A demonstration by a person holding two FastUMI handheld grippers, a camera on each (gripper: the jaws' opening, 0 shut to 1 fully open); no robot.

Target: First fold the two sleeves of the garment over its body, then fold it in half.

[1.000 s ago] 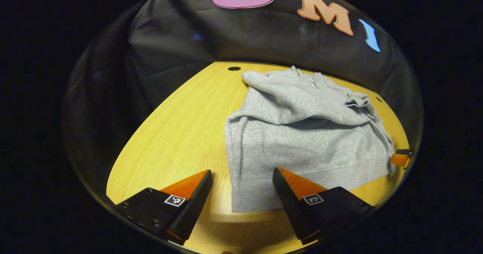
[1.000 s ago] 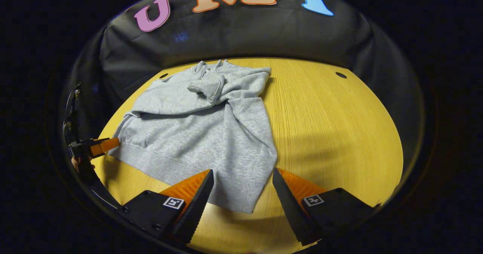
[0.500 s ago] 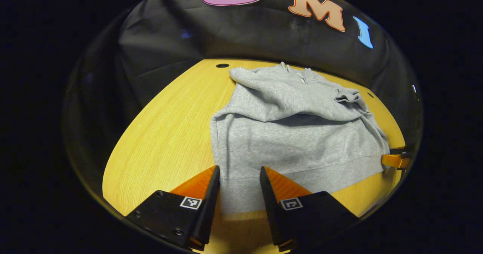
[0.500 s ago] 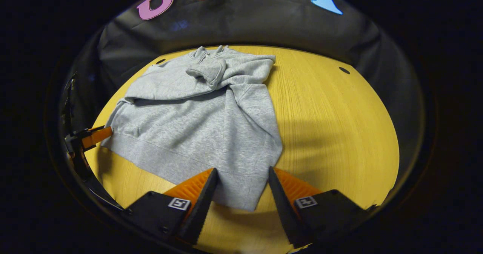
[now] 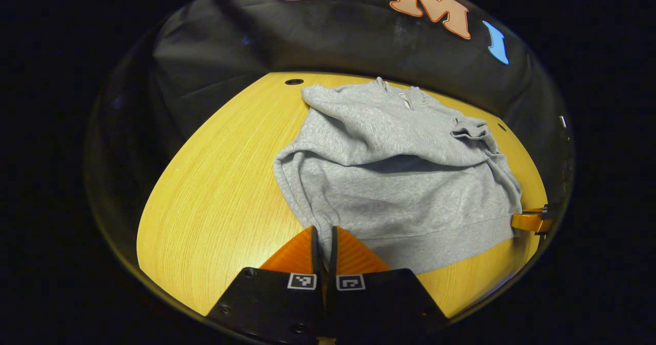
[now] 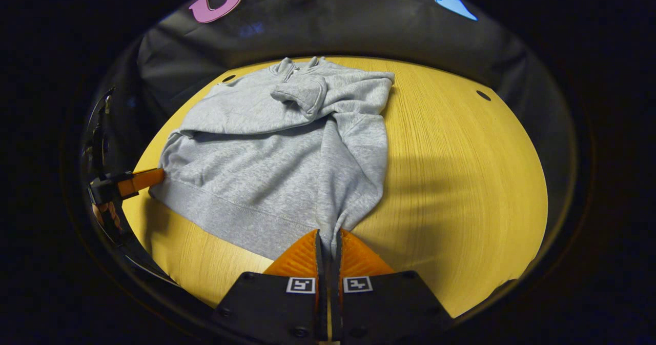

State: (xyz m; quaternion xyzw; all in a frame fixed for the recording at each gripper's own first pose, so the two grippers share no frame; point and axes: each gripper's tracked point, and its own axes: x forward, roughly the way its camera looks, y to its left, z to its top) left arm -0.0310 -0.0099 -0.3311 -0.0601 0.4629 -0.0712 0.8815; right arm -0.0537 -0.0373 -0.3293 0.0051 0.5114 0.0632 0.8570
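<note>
- Fingers (image 5: 307,245) of your left gripper (image 5: 323,232) pinch one hem corner of the grey sweatshirt (image 5: 389,181).
- Your right gripper (image 6: 328,237) pinches the other hem corner.
- Both sleeves lie folded over its body, flat on the worktop (image 5: 225,191).

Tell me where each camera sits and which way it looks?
Left gripper view: rides the left gripper, looks across the hoodie on the table; its own fingers pinch the hem corner.
Right gripper view: rides the right gripper, looks over the hoodie; its fingers pinch the other corner.
Both share the hoodie, the table and each other's gripper.
</note>
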